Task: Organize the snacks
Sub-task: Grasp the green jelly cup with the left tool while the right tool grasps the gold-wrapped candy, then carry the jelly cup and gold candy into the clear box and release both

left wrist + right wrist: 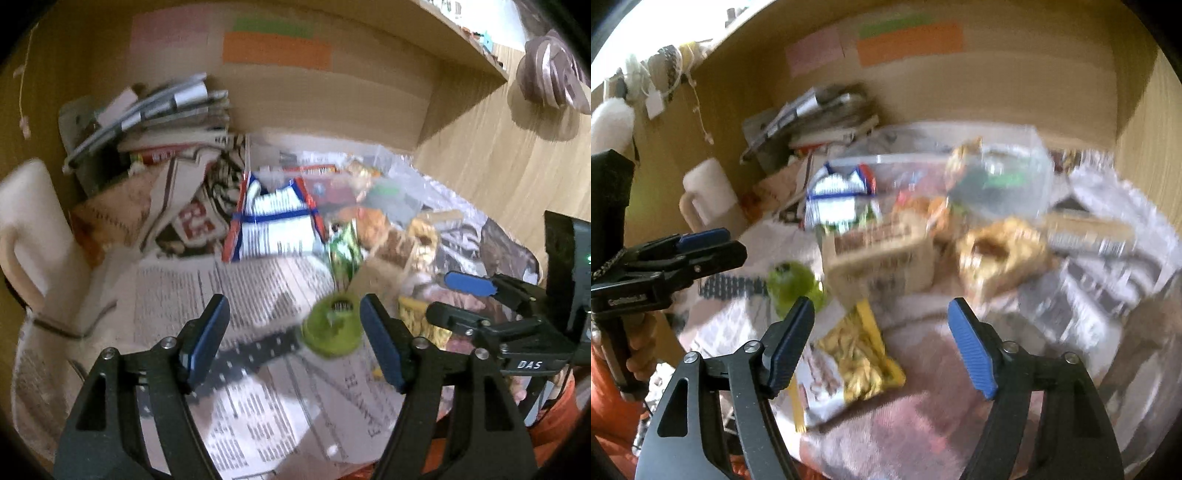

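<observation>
My left gripper (293,314) is open and empty above newspaper, with a small green round cup (332,326) just inside its right finger. My right gripper (881,317) is open and empty over a yellow snack packet (862,354). A clear plastic container (1004,177) holds snack packets, among them a red, white and blue bag (273,221). A tan snack box (882,254) and a golden wrapped snack (1001,254) lie in front of it. The green cup also shows in the right wrist view (792,284). Both views are blurred.
A stack of papers and magazines (155,114) and a white jug (33,236) stand at the back left of the wooden alcove. Newspaper (258,387) covers the surface. Coloured sticky notes (277,48) are on the back wall. A pink cloth (923,406) lies under my right gripper.
</observation>
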`<move>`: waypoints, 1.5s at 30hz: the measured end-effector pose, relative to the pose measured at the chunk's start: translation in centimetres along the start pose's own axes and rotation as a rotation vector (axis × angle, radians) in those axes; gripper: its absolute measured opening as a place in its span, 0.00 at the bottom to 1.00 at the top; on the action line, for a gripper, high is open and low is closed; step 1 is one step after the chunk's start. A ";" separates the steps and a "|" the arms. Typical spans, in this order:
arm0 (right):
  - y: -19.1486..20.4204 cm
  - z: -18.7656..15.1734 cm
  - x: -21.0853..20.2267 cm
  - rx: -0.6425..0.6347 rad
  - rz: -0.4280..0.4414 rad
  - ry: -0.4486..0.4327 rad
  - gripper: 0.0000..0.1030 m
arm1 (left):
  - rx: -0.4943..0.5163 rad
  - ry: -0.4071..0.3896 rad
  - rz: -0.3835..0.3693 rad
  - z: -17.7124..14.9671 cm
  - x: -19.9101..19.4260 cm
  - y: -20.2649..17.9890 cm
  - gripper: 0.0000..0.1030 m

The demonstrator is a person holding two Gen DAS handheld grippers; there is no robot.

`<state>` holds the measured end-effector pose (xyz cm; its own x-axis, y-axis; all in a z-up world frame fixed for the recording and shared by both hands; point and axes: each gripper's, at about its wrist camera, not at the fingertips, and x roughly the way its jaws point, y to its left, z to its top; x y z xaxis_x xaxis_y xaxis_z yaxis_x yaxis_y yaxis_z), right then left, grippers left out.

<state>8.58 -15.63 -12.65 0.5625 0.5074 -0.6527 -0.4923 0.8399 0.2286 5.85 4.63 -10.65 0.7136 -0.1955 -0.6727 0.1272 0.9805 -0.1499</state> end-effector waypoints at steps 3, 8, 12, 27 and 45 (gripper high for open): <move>-0.3 -0.8 0.9 0.012 0.015 0.043 0.67 | -0.009 0.021 -0.006 -0.7 0.6 0.0 0.71; 0.4 -1.5 1.2 -0.044 0.017 0.058 0.45 | -0.015 0.043 -0.024 -1.6 1.6 -0.4 0.71; 0.1 -1.6 1.4 -0.030 0.100 0.074 0.27 | -0.010 0.055 -0.039 -1.8 2.4 -1.0 0.71; -1.3 -0.4 -2.0 0.006 0.032 -0.024 0.12 | -0.003 0.051 -0.053 -1.2 5.5 -2.0 0.48; -3.6 4.1 -6.2 -0.006 -0.049 -0.197 0.12 | -0.002 -0.049 -0.016 1.1 2.6 -1.4 0.45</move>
<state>9.52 -21.00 -6.46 0.7047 0.4946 -0.5087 -0.4649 0.8635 0.1955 8.27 2.74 -11.36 0.7440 -0.2102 -0.6342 0.1380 0.9771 -0.1620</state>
